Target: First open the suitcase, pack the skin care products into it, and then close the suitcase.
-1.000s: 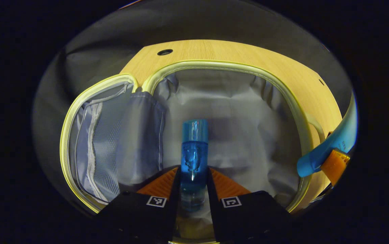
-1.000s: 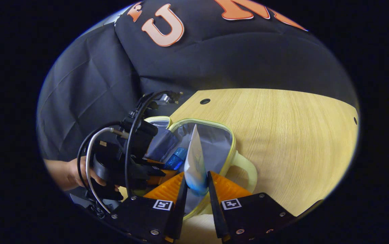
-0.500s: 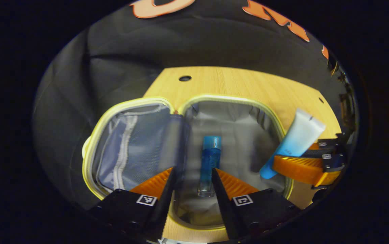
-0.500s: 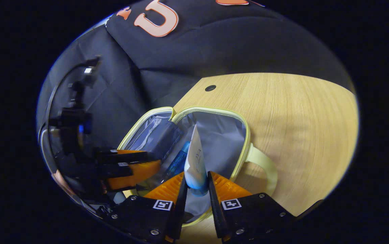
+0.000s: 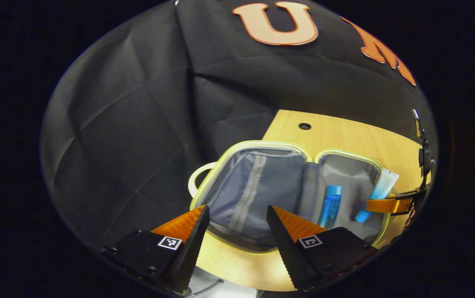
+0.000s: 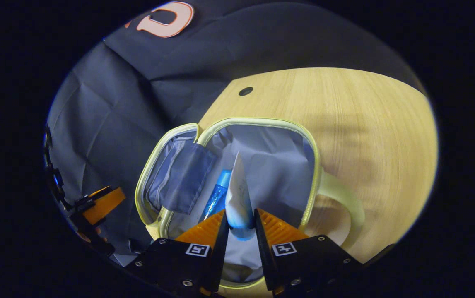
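While the suitcase (image 6: pixel 237 124) lies opened flat on the wooden table (image 6: pixel 365 132), its two halves show a pale yellow-green rim and a grey fabric lining. One half carries a mesh pocket with a zip (image 5: pixel 249 190); the other, with a pale handle (image 6: pixel 345 198) on its outer side, holds a clear blue bottle (image 5: pixel 330 205) lying lengthwise on the lining. A white tube (image 6: pixel 237 194) that shades to blue at its cap end stands nearly upright over that same half, just beside the bottle, with its flat crimped end pointing away from the right gripper (image 6: pixel 239 223). Both fingers of the right gripper press on the tube's lower part, near the cap. In the left gripper view, the left gripper (image 5: pixel 237 217) hovers ahead of the near edge of the mesh-pocket half, its fingers spread wide with nothing between them. Beyond the table hangs the black cloth wall (image 5: pixel 138 124).
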### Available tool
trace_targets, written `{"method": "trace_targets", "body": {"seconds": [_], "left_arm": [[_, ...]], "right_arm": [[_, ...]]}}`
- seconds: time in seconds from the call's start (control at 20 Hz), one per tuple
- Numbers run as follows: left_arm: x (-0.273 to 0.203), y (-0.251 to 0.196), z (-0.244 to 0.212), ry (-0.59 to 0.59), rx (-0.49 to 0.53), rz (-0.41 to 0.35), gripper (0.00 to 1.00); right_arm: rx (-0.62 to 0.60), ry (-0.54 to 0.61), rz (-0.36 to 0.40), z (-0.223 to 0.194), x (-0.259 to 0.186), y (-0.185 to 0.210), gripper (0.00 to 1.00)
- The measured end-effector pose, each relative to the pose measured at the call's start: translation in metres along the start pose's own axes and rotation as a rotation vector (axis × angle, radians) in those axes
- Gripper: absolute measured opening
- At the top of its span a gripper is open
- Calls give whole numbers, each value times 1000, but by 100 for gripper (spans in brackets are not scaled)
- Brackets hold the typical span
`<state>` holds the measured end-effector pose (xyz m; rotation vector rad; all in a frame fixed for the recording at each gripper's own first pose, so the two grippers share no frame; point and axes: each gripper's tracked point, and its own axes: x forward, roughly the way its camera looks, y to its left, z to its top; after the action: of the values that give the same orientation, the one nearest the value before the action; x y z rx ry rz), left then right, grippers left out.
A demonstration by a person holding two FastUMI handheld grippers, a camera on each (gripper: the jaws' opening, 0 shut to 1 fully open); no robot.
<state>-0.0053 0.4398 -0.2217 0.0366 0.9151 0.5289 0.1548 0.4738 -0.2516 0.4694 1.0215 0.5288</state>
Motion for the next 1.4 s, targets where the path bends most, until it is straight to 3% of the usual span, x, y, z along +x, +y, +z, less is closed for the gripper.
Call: {"method": "trace_targets", "body": {"seconds": [0.15,0.2,0.35,0.45,0.7,0.9,1.2,1.4], "left_arm": [[25,32,1,-2,-32,5,87],[32,39,3,-8,-41,-4,82],[54,63,12,-15,-49,-50,87],[72,79,20,-28,-49,-84,88],[117,107,29,-33,-58,-177,94],[148,116,26,-14,-84,-249,94],[194,122,7,72,-221,-313,97],[213,106,-8,150,-320,-393,93]], "right_arm": [[39,5,-36,1,-3,-3,42],[50,-5,-61,1,-4,-5,43],[69,-68,-129,10,-16,-6,47],[92,-113,-156,15,-31,-2,54],[153,-255,-251,28,-69,1,83],[160,-372,-325,39,-104,1,96],[167,-477,-417,49,-156,-2,96],[163,-529,-447,54,-183,1,96]]}}
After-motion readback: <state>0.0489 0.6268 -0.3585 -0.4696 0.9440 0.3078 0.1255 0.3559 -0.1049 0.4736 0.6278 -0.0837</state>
